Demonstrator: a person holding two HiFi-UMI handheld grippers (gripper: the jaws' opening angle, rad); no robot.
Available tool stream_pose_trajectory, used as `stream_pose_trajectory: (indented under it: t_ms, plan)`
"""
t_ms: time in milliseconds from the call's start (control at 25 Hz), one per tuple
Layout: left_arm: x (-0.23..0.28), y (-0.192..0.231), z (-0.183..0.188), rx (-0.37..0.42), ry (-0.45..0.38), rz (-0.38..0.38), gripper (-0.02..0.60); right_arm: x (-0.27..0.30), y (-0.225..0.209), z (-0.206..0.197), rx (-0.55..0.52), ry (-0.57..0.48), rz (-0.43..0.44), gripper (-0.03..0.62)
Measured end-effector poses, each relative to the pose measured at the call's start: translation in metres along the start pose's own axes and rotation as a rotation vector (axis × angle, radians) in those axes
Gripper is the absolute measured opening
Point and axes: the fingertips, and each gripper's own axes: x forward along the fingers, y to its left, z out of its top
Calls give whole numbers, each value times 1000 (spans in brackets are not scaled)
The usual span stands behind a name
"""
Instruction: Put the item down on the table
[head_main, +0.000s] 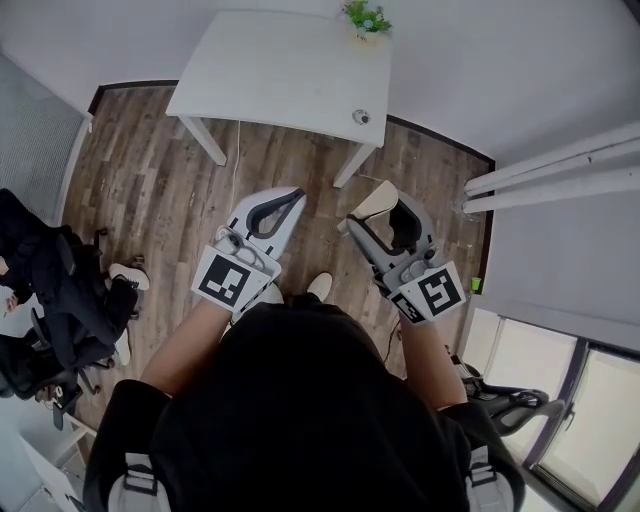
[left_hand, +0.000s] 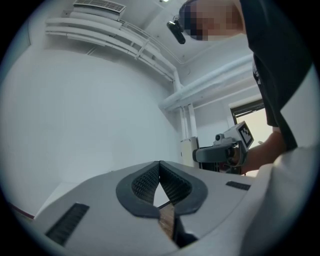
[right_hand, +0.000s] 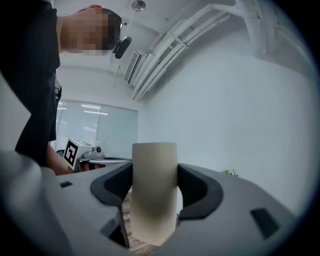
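A beige cylinder stands upright between the dark pads of my right gripper, which is shut on it. In the head view that gripper hangs over the wooden floor, short of the white table, with the beige cylinder showing at its front. My left gripper is level with it on the left, its jaws shut with nothing between them. In the left gripper view the ribbed pads meet at the tip and point up at a white wall.
A small potted plant stands at the table's far edge and a small round object near its right corner. An office chair draped in black clothing is at the left. White pipes and a window are to the right.
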Motion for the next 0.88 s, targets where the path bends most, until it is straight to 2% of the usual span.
stream_pose_trajectory:
  t_ms: [880]
  plan:
    - [74, -10, -3, 37, 33, 76, -6, -1, -78, -6, 29, -27, 87, 282]
